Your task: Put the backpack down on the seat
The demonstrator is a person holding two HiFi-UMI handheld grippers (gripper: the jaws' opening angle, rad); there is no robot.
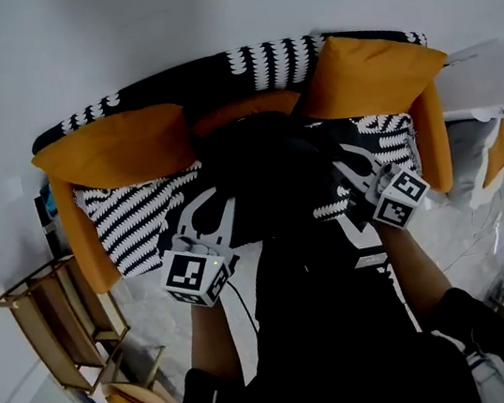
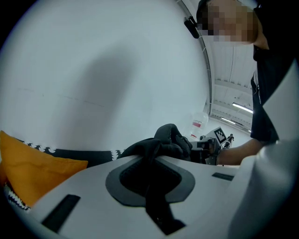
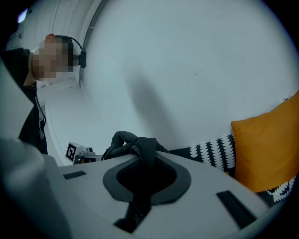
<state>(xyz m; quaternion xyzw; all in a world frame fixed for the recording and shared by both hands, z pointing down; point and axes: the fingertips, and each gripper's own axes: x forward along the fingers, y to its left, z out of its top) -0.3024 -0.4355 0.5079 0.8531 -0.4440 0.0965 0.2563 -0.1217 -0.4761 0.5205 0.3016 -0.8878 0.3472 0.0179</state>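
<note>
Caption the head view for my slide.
Left gripper and right gripper hold a black backpack at the patterned sofa seat.

My head view looks steeply down over the sofa [image 1: 131, 215]; both gripper views, close behind their jaws, share the backpack [image 2: 163, 140] ahead.

Your left gripper [image 2: 150, 172] has its jaws clamped on the black backpack [image 2: 164, 140], fabric bunched just past the tips. Orange cushion [image 2: 32, 172] low left, against the patterned sofa back [image 2: 79, 153]. Your right gripper [image 2: 217, 136] shows beyond the fabric. White wall [image 2: 117, 70] behind.
</note>
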